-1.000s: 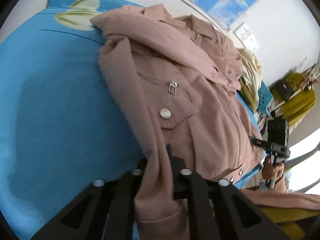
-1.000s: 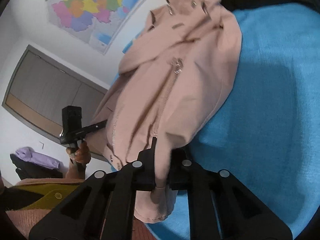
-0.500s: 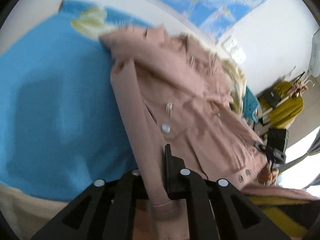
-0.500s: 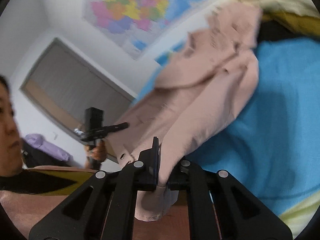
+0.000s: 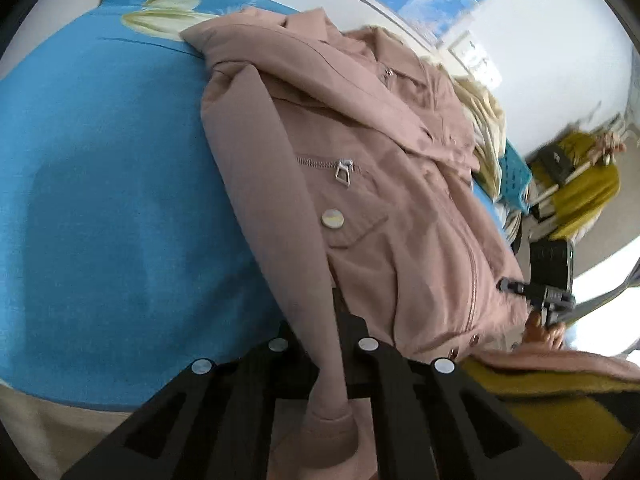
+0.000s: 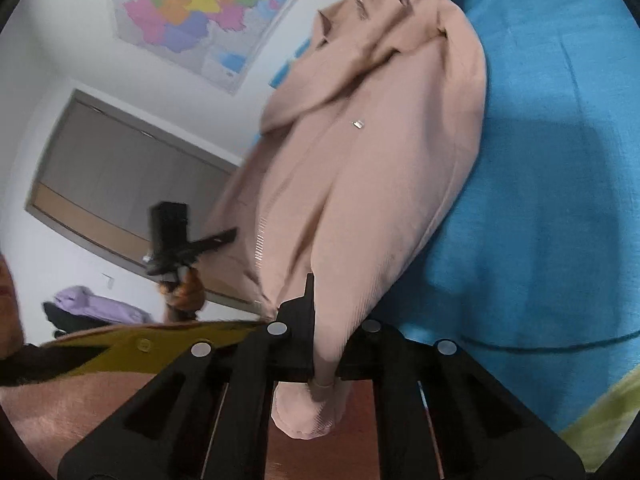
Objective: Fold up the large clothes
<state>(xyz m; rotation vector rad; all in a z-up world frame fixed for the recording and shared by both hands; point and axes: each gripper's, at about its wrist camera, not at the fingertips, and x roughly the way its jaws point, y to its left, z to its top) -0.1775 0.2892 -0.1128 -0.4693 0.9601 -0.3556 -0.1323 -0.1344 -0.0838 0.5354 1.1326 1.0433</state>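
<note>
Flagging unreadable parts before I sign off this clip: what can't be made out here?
- Left wrist view: the pink zippered jacket hides its own far sleeve; the left gripper covers the cuff it pinches.
- Right wrist view: the jacket's collar is cut off by the top edge; the right gripper hides the pinched sleeve fabric.
- The wall map's lettering is too small.

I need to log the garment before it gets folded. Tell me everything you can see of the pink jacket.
The pink jacket is dusty-pink woven cloth with a collar, a zipped chest pocket, a flap pocket with a round pale snap, a front zip and hem snaps. It lies front up, rumpled, on the blue blanket, one side draped off the edge. Each sleeve is pinched near its cuff: one in the left claw, one in the right claw.
</note>
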